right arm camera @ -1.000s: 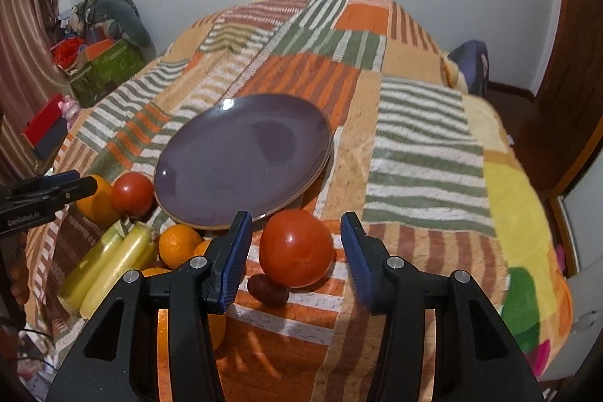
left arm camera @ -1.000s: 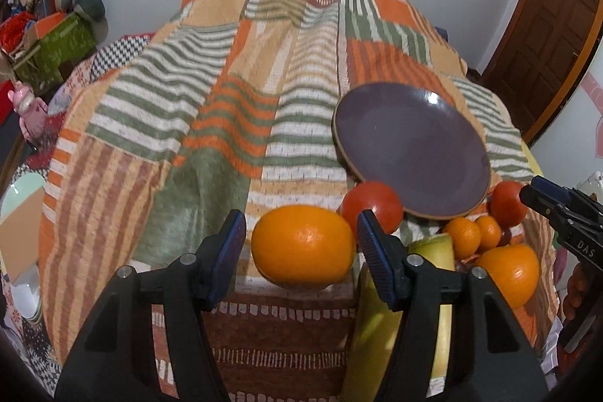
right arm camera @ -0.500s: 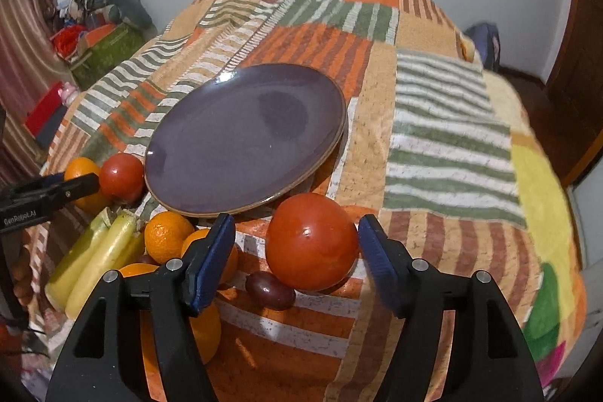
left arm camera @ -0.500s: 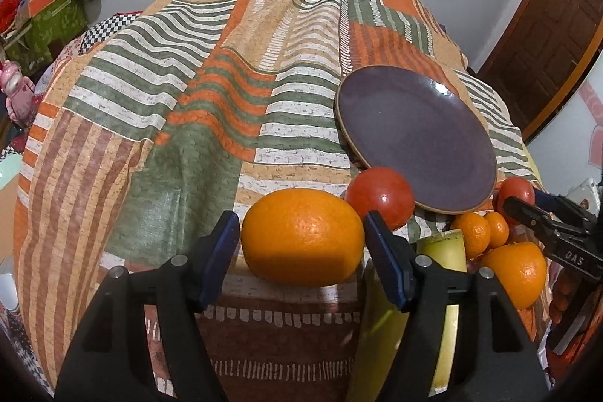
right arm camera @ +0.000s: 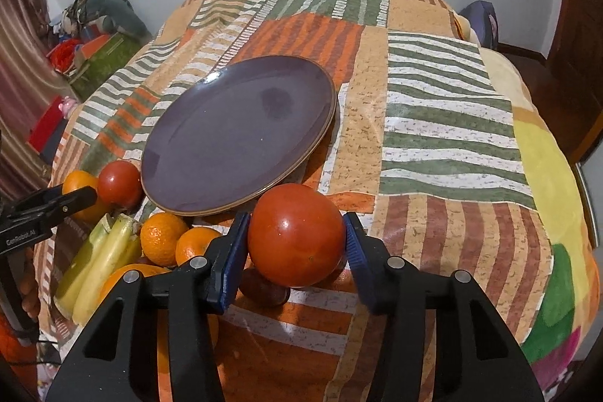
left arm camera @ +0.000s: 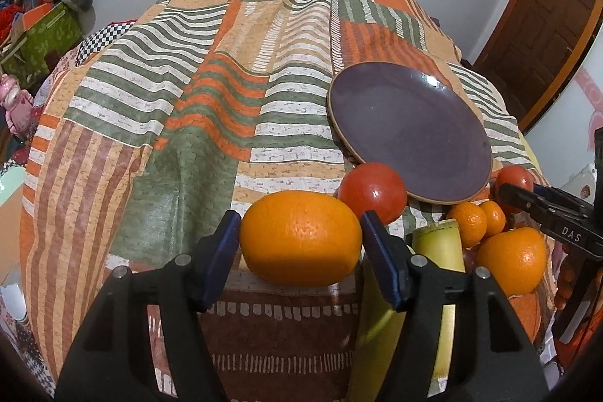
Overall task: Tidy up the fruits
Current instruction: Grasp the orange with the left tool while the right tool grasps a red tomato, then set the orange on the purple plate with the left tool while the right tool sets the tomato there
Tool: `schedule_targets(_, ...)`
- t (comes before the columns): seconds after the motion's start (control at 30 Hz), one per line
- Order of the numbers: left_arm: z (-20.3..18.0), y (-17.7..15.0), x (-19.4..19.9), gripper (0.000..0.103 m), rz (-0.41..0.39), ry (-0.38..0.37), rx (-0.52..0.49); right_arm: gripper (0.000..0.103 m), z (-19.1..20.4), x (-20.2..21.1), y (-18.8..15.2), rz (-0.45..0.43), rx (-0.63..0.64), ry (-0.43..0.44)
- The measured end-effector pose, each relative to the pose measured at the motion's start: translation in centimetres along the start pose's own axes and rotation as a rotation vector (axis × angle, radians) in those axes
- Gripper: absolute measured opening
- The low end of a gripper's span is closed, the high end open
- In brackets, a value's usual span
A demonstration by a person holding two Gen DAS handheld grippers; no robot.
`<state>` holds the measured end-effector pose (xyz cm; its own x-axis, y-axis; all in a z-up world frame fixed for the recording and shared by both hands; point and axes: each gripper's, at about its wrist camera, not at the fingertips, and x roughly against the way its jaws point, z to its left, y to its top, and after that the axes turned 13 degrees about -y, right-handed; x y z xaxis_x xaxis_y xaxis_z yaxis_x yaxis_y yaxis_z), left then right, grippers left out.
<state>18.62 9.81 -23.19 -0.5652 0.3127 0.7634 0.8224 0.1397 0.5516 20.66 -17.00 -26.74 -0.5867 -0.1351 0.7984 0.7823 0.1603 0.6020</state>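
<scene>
My left gripper is shut on a large orange, with both blue pads against its sides. My right gripper is shut on a red tomato, held just in front of the near rim of the purple plate. The plate is bare and lies on the striped bedspread. A second tomato sits by the plate's rim. Two small mandarins, another orange and yellow-green bananas lie between the grippers. A dark plum lies under the held tomato.
The patchwork bedspread covers a bed that stretches to the far wall. A green box and clutter stand at the left. A wooden door is at the right. The bed's right edge drops off.
Both grippers have closed in on their fruit: the left pads now touch the orange and the right pads touch the tomato. The tomato seems lifted a little off the bedspread.
</scene>
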Motion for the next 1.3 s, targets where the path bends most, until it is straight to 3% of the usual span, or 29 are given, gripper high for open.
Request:
schedule_targets(0.33,-0.5,1.3,2.7,0.064,-0.066,0.012,-0.008,0.046,0.0,2.6,1.7,-0.097,0.012,-0.012)
schedule_targets(0.83,-4.4,6.2,5.3,0.064,-0.189,-0.007,-0.109,0.046,1.7,5.6,6.2,-0.278,0.084,-0.027)
schedule_targets(1.3,-6.0,9.9,1.6,0.064,-0.156,-0.036,-0.147,0.046,3.0,3.6,9.3,-0.322,0.11,-0.035)
